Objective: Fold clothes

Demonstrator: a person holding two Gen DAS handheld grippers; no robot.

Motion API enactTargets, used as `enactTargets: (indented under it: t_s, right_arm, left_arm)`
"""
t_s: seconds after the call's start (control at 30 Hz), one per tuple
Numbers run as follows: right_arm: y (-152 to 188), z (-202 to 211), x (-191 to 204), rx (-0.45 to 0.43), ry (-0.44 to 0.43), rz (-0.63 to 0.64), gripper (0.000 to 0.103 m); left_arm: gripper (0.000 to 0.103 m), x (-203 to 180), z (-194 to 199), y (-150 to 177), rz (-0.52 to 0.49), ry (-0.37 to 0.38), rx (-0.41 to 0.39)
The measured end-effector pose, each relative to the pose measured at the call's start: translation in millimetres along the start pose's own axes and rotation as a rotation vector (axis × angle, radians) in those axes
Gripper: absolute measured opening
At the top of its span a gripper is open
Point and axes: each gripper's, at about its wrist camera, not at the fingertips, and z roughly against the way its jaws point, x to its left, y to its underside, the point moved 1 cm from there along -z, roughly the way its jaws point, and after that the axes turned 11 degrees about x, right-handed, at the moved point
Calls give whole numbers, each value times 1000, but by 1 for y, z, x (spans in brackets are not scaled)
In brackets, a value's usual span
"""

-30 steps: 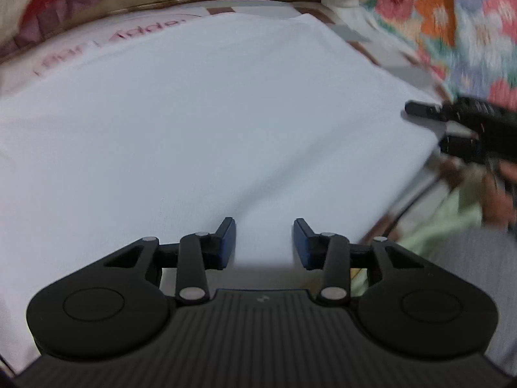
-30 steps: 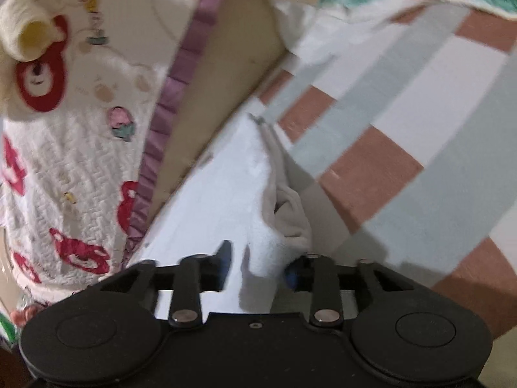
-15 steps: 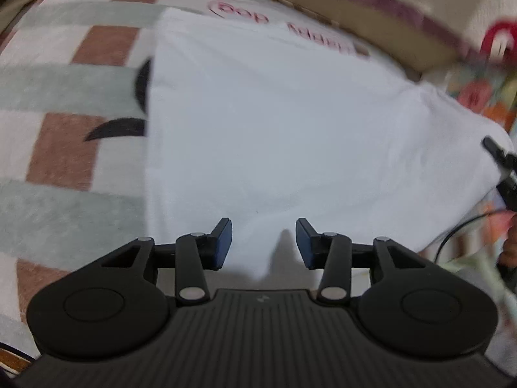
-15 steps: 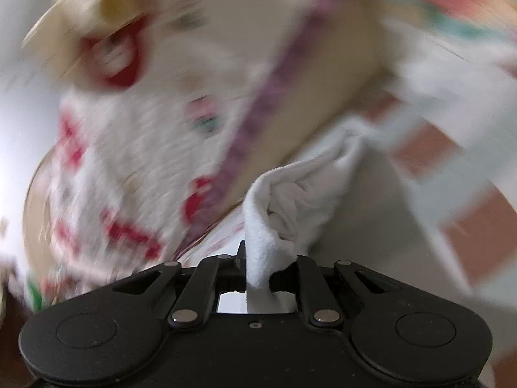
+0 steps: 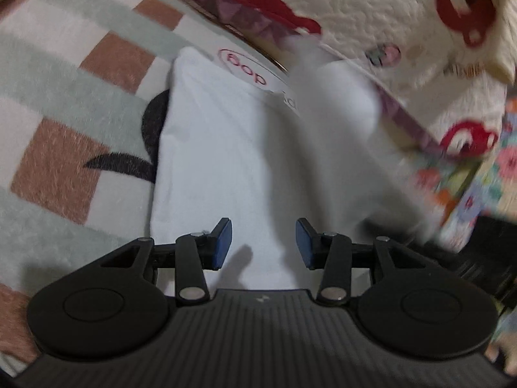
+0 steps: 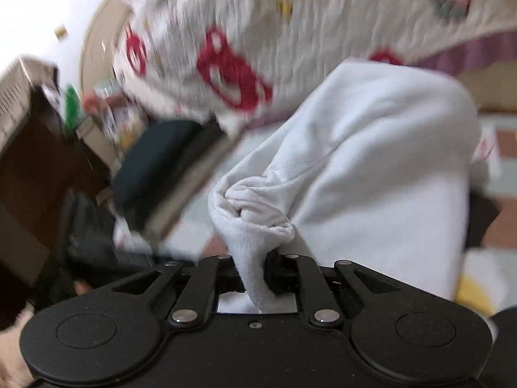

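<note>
Soft white garment (image 5: pixel 226 148) spread flat on a fuzzy checked blanket (image 5: pixel 64 103), pink lettering near its far edge. Left gripper (image 5: pixel 263 242) spread wide above the near hem, empty. Only in the right view: right gripper (image 6: pixel 255 268) clamped on a bunched, fleecy fold, lifted.

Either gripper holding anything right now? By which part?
Right gripper is shut on the white garment, pinching a bunched edge. Left gripper is open, empty.
</note>
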Motion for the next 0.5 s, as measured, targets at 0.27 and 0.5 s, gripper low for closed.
enactTargets:
  t_s: [0.27,0.5]
  right_arm:
    - [31,-47,23,91,173,126,15]
    - [37,-44,21,64,177,119,16]
  left_arm:
    - [47,19,-17,-11,104,89,0]
    - [53,13,-31,-7,70,147,10]
